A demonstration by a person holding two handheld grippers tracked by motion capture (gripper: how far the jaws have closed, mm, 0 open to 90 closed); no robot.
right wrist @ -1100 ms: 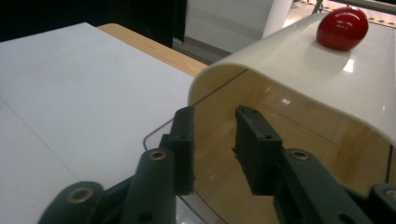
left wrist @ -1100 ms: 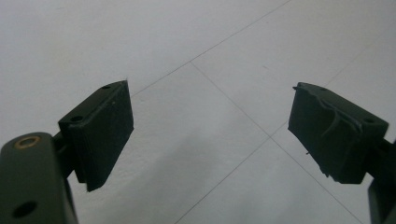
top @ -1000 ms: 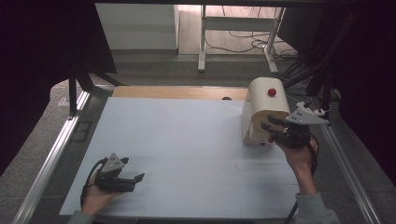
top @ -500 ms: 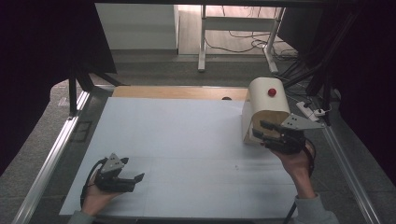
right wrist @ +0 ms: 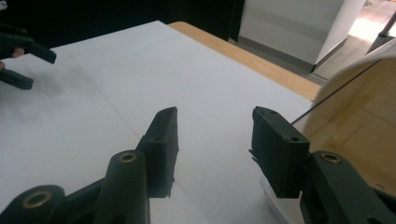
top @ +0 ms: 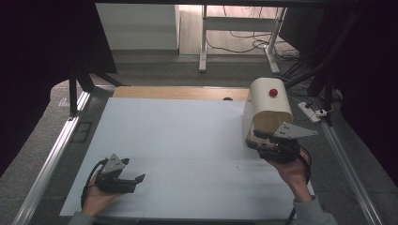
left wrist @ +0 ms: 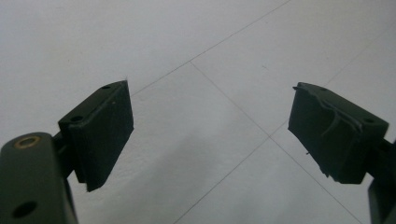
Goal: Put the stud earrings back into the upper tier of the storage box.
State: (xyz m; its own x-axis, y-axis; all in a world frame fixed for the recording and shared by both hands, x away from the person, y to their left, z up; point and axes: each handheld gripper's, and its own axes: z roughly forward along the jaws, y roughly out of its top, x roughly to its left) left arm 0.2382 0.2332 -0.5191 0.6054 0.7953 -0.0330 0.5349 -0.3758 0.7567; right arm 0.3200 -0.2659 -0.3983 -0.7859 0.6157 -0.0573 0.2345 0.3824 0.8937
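The left gripper's (top: 123, 179) fingers (left wrist: 100, 133) stand wide apart with nothing between them, only the white sheet (left wrist: 224, 56) below, crossed by thin fold lines. In the high view this gripper sits low over the near left part of the sheet, held in the person's left hand (top: 96, 197), its fingers pointing toward the right and its cable looping back by the wrist.

The right gripper's (right wrist: 215, 140) fingers (right wrist: 163, 140) are also parted, a bit narrower, and hold nothing. One finger is over the white sheet; the other is just beside the open front of a cream box (right wrist: 359, 116) with a rounded top and a wooden inside. Whether that finger touches the box I cannot tell. From above, the right gripper (top: 263, 140) is at the box's near edge, gripped by the right hand (top: 291, 171), grey plate on top.

The box (top: 270, 105) stands at the right side of the desk (top: 178, 92), partly on the sheet, with a red knob (top: 273, 92) on its top. A strip of bare wood shows along the far edge of the desk. Beyond it, cables lie on the floor (top: 234, 28) around a metal stand.
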